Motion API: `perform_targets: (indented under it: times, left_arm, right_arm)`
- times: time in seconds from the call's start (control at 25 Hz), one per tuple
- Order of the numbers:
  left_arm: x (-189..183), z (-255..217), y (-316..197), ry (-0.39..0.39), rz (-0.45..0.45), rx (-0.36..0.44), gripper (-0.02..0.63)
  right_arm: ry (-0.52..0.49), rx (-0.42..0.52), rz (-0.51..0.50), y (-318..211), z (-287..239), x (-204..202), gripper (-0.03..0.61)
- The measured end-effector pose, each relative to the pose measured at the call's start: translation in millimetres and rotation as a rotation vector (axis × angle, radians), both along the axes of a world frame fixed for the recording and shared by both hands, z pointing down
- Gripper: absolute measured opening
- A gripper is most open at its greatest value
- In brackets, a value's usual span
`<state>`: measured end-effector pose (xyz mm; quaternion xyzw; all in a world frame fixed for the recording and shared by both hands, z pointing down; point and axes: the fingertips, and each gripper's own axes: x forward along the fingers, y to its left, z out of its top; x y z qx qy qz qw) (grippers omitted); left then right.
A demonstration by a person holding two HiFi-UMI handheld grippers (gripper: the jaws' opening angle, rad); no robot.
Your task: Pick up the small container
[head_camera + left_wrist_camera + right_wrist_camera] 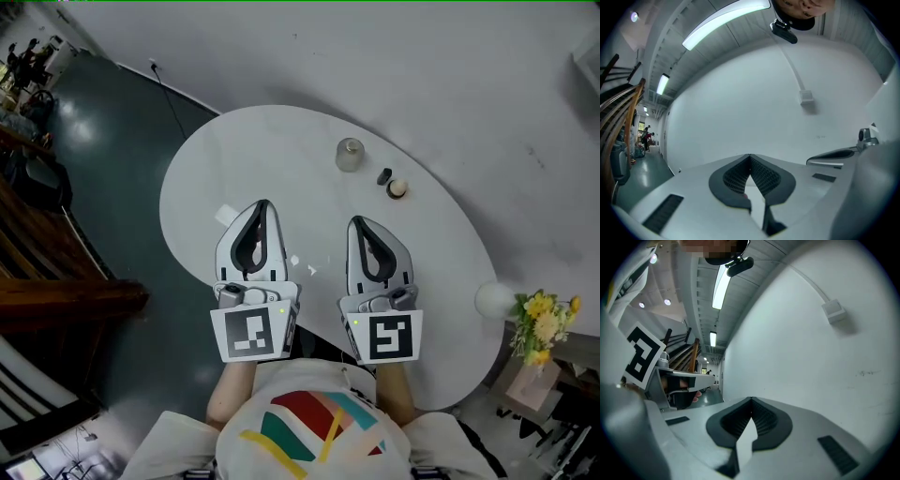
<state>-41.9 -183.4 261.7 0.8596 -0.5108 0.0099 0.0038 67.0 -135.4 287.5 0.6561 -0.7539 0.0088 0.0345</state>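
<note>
On the white oval table [234, 150] a small clear jar with a lid [349, 155] stands at the far side. Just right of it lie a tiny dark piece [384, 176] and a small round cream-topped pot [397, 188]. My left gripper [262, 204] and right gripper [356, 222] rest side by side at the table's near half, both shut and holding nothing. The right one's tips are a short way short of the jar. Both gripper views tilt up at a white wall; the left gripper [750, 155] and right gripper [751, 400] show their tips touching, and neither view shows the jar.
A white paper scrap [226, 215] lies by the left gripper, with tiny bits [294, 262] between the grippers. A white globe [494, 300] and yellow flowers [539, 323] sit off the table's right edge. Dark wooden furniture [47, 253] stands left. A cable [169, 103] runs along the floor.
</note>
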Motion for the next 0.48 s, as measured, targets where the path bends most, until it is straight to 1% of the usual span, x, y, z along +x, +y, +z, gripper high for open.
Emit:
perform_targets:
  times: [0.16,0.24,0.32,0.48]
  left_arm:
    - [9.7,-4.5,-4.2,-0.007,0.044,0.013,0.018]
    - [11.8,-5.8,-6.7,-0.003,0.057,0.017,0.018]
    - [13.0,-5.8,-7.9,0.001,0.064,0.016,0.018]
    - [11.7,-3.6,-11.6,-0.002,0.072,0.010,0.018]
  right_arm:
    - [0.002,0.026,0.040,-3.1,-8.8,4.1,0.011]
    - [0.004,0.018,0.048,-4.8,-8.3,4.0,0.009]
    - [0.004,-0.001,0.047,-6.5,-4.6,2.6,0.011]
    - [-0.028,-0.007,0.027,-13.1,-2.7,-1.9,0.011]
